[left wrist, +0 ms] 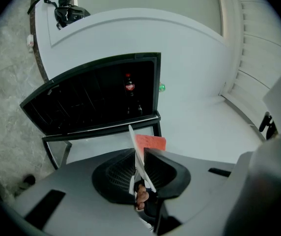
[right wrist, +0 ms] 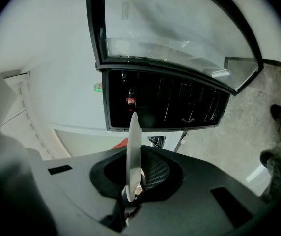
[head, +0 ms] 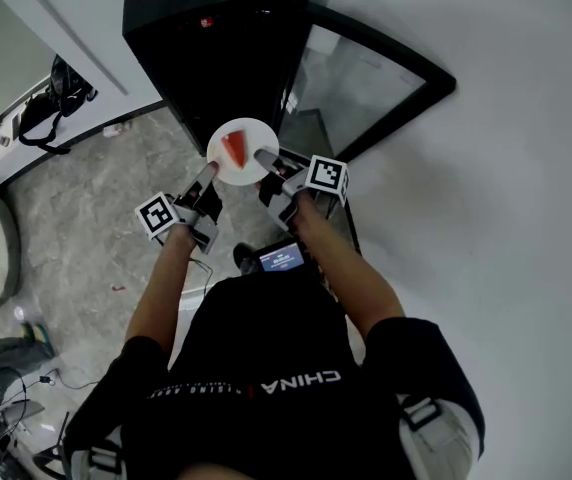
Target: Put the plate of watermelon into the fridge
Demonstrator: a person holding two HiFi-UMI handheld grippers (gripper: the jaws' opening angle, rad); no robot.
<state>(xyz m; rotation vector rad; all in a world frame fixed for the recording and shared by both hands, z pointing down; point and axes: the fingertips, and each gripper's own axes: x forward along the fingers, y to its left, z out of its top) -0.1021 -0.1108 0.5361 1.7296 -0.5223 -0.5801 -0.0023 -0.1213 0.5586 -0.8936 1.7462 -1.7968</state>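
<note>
A white plate (head: 243, 154) carrying a red watermelon slice (head: 234, 148) is held level between both grippers in front of the black fridge (head: 206, 38). My left gripper (head: 206, 173) is shut on the plate's near-left rim and my right gripper (head: 266, 158) is shut on its right rim. In the left gripper view the plate (left wrist: 136, 149) stands edge-on between the jaws with the watermelon slice (left wrist: 150, 142) beyond them. In the right gripper view the plate (right wrist: 132, 149) is edge-on too, pinched between the jaws. The fridge's dark inside (right wrist: 165, 104) faces me, with a dark bottle (right wrist: 130, 100) on a shelf.
The fridge's glass door (head: 366, 83) stands swung open to the right of the plate. A white wall (head: 526, 168) runs along the right. A black bag (head: 56, 98) lies on a white ledge at the left, and a phone (head: 283, 259) hangs at the person's chest.
</note>
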